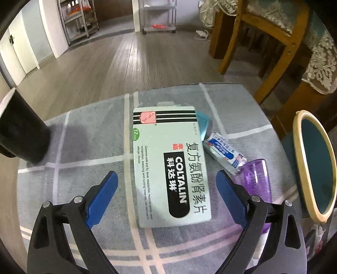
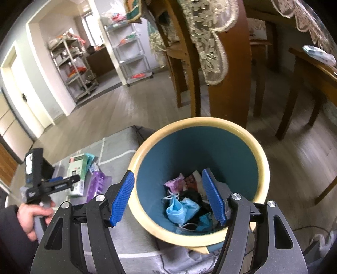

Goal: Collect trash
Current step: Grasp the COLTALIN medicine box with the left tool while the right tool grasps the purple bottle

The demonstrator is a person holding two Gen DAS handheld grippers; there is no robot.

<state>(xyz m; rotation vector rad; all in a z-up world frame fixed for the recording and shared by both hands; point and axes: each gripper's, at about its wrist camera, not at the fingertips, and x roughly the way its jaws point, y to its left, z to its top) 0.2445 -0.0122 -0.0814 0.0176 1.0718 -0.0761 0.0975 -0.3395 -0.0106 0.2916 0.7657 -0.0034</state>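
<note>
A pale green Coltalin medicine box (image 1: 168, 164) lies flat on the grey checked cloth (image 1: 84, 147). My left gripper (image 1: 166, 185) is open, hovering just above the box with a finger on each side. A small blue-and-white wrapper (image 1: 224, 152) and a purple plastic piece (image 1: 256, 179) lie right of the box; something light blue (image 1: 203, 122) sticks out from under it. The bin (image 2: 261, 160), cream rim and teal inside, holds blue masks (image 2: 179, 208) and other trash. My right gripper (image 2: 168, 196) is open and empty above the bin mouth. The left gripper (image 2: 54, 185) also shows in the right wrist view.
A black cylinder (image 1: 21, 130) stands on the cloth at the left. The bin (image 1: 316, 164) sits against the cloth's right edge. Wooden chairs (image 1: 263, 42) and a table with a lace cover (image 2: 210, 42) stand beyond. Metal shelves (image 1: 78, 19) line the far wall.
</note>
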